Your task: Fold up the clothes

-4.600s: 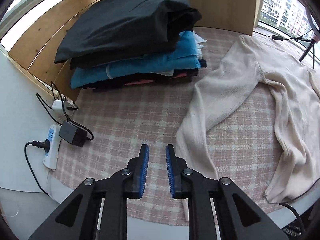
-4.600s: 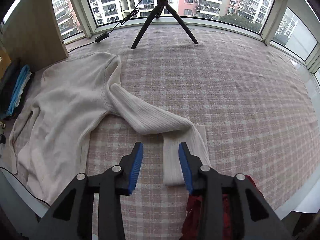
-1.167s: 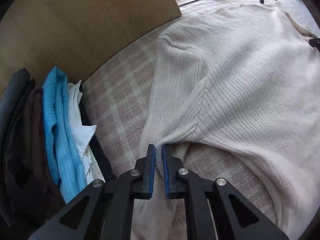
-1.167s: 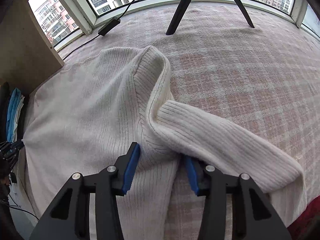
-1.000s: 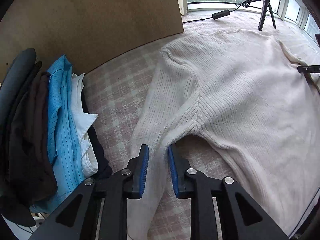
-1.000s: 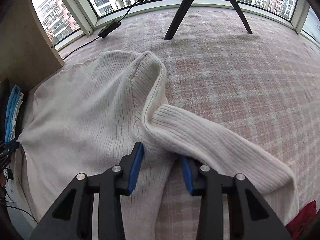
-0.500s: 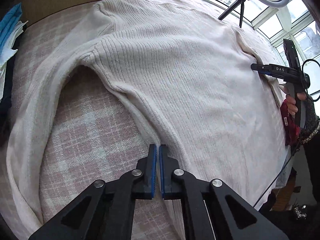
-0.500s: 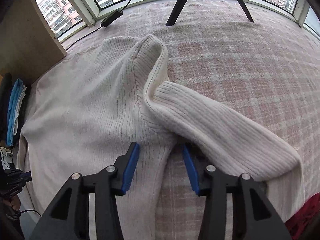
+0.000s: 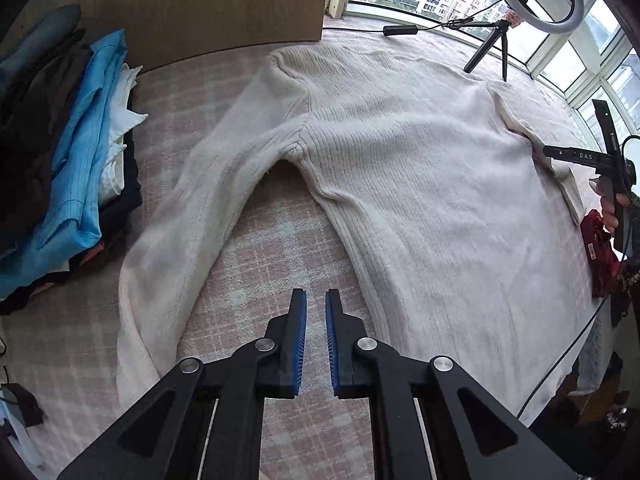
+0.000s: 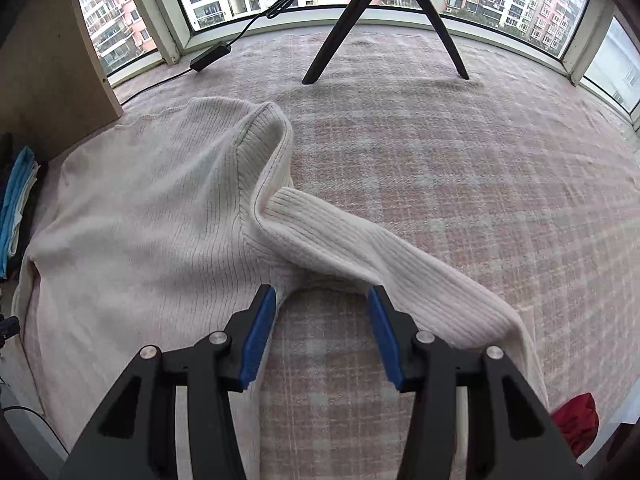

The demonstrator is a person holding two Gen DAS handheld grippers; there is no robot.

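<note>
A cream ribbed sweater [image 9: 404,184] lies flat on the pink plaid cloth [image 9: 276,240]. Its left sleeve [image 9: 188,216] runs down toward me. My left gripper [image 9: 316,312] hovers above bare cloth between that sleeve and the body; the jaws stand a narrow gap apart and hold nothing. In the right wrist view the sweater [image 10: 152,232] has its right sleeve [image 10: 384,264] lying across the cloth. My right gripper [image 10: 322,304] is open and empty, at the armpit where sleeve meets body. It also shows in the left wrist view [image 9: 576,156].
A stack of folded clothes [image 9: 72,152] with a blue shirt lies at left beside a wooden panel [image 9: 200,4]. A ring light on a tripod [image 9: 500,44] stands at the far window; its legs [image 10: 384,20] show ahead. A red cloth [image 10: 576,420] lies at right.
My left gripper has let go of the sweater's side edge, opened slightly and pulled back and up. The right gripper has lifted slightly and stays open at the armpit.
</note>
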